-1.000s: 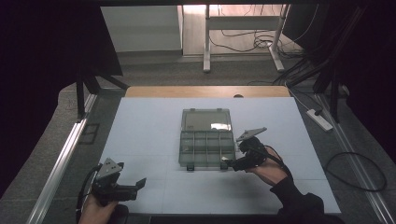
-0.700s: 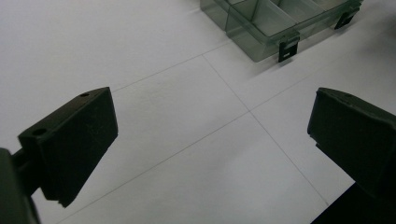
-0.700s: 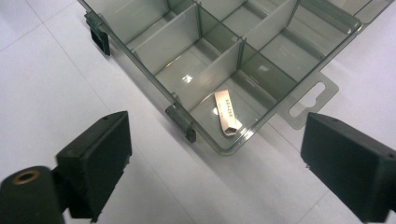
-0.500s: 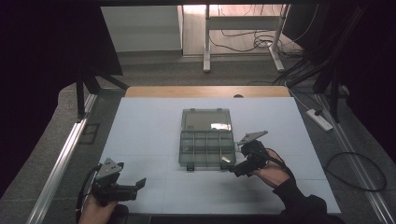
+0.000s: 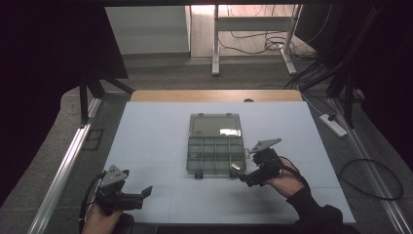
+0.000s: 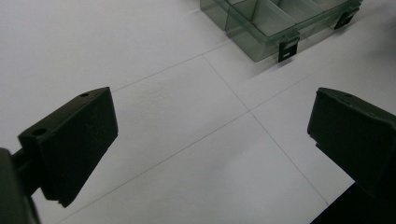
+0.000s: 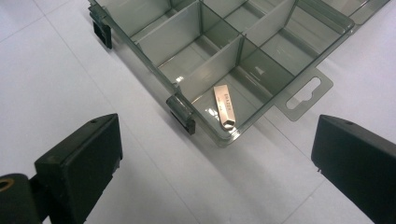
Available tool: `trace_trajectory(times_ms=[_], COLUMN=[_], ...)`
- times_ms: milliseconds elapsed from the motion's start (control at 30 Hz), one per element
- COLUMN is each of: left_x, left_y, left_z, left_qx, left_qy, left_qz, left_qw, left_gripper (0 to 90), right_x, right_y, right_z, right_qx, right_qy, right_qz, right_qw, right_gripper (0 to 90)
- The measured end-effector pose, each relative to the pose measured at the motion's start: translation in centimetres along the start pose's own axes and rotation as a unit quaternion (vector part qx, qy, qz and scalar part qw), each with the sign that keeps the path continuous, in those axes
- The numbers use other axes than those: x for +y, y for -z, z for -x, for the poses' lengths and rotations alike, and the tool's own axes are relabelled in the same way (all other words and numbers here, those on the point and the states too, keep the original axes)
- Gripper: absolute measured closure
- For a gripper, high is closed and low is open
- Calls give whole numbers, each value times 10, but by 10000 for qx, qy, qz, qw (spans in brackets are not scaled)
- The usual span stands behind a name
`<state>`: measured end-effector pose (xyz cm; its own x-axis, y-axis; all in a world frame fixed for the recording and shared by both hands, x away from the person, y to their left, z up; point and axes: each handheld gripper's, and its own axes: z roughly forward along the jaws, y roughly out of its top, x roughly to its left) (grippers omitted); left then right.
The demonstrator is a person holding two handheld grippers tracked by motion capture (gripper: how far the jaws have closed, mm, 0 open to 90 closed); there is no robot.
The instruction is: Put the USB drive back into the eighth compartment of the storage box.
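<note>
We see our right gripper (image 5: pixel 245 178) just off the near right corner of the clear compartment box (image 5: pixel 215 155), its fingers (image 7: pixel 79 163) spread wide after opening, with nothing between them. A small metal USB stick (image 7: pixel 224 106) lies flat in the box's corner compartment, right beside a black latch (image 7: pixel 183 116). Our left gripper (image 5: pixel 143 191) hangs over the bare white counter (image 5: pixel 146 131), well apart from the box, its fingers wide and empty too.

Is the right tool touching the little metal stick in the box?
Apart. In the right gripper view the right tool stands open over bare table, and the metal stick lies alone in a corner compartment of the clear organizer box, beyond the jaws.
</note>
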<state>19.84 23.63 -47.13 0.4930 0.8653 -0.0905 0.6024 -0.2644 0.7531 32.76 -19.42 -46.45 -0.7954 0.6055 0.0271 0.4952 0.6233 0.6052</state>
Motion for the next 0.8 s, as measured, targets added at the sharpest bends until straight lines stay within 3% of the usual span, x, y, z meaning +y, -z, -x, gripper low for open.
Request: trace_trajectory(times_ms=[800], left_x=[0], left_y=[0], left_z=[0], left_qx=[-3], left_qy=[11], left_qz=[0], left_qw=[10000], left_gripper=[16], right_x=[-10], right_y=[15], right_z=[0], right_qx=[61], right_qy=[-88], right_qz=[68], right_qw=[9999], right_gripper=[49])
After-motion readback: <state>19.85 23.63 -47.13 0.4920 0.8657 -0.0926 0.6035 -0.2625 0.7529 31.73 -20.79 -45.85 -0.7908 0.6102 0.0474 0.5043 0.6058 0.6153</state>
